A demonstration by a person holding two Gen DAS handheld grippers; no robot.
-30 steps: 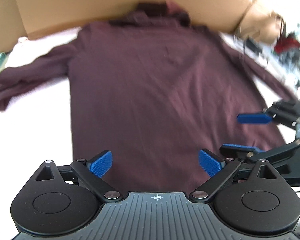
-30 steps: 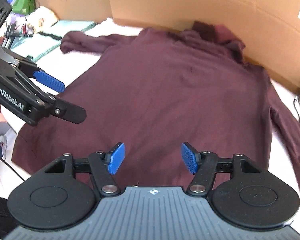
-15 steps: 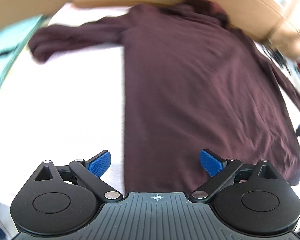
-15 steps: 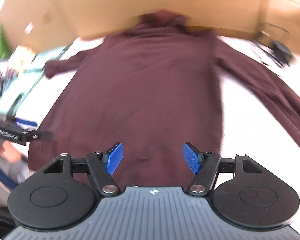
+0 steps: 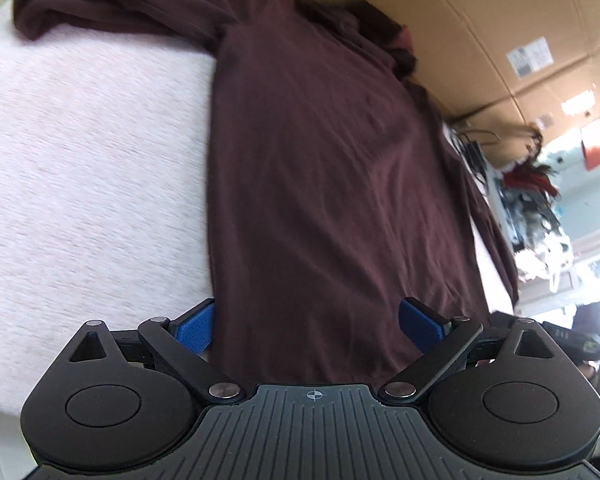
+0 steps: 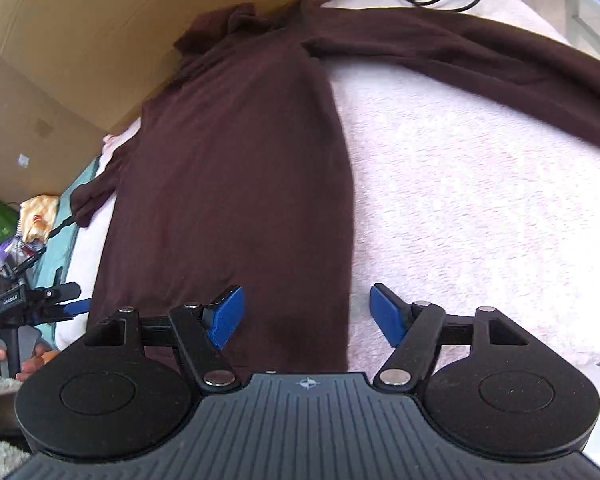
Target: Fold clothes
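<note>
At the near hem we hover both tools with jaws apart, right tool (image 6: 306, 314) just opening, over the maroon long-sleeved top (image 6: 236, 184) lying lengthwise away; left tool (image 5: 306, 326) straddles the left corner.

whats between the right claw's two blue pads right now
In the right wrist view, the right claw stands open over the shirt's bottom corner: its side edge runs between the pads, dark cloth on one side, bare pink blanket on the other.
</note>
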